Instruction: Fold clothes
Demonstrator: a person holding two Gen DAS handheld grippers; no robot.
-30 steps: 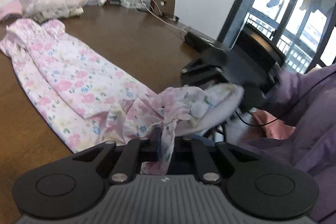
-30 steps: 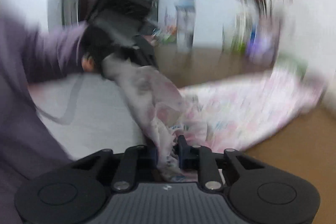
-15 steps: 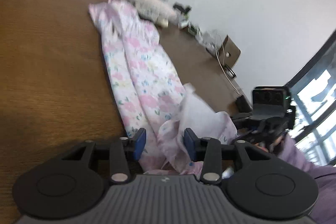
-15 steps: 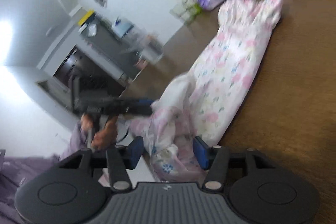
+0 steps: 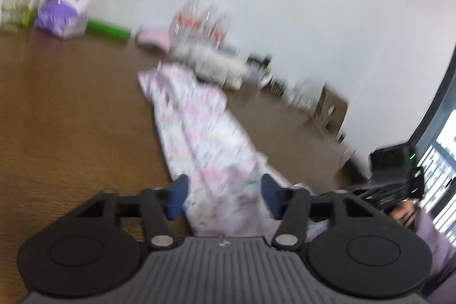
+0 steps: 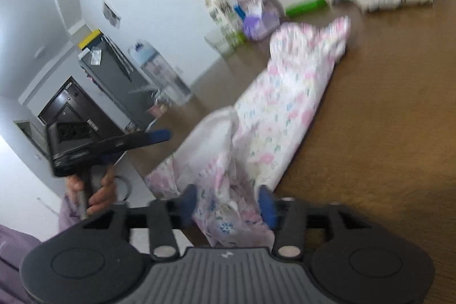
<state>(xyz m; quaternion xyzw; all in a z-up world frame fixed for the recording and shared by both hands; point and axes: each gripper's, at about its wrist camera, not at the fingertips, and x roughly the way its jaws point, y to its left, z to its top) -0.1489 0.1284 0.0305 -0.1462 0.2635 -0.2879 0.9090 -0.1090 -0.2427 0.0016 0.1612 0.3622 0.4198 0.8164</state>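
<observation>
Here, the left tongs (image 5: 222,197) hang wide open over a brown table (image 5: 71,118), gripping nothing. A flowered garment (image 5: 199,138) lies as a long narrow strip running away from between their tips, its near end rumpled beneath them. The right tongs (image 6: 228,202) are also spread open, their tips either side of that bunched end, which spills over the table's edge. Judging by this, the loose end may slide off or crease badly if closed on blindly. Both tongs point forward along the cloth, tilted downward.
</observation>
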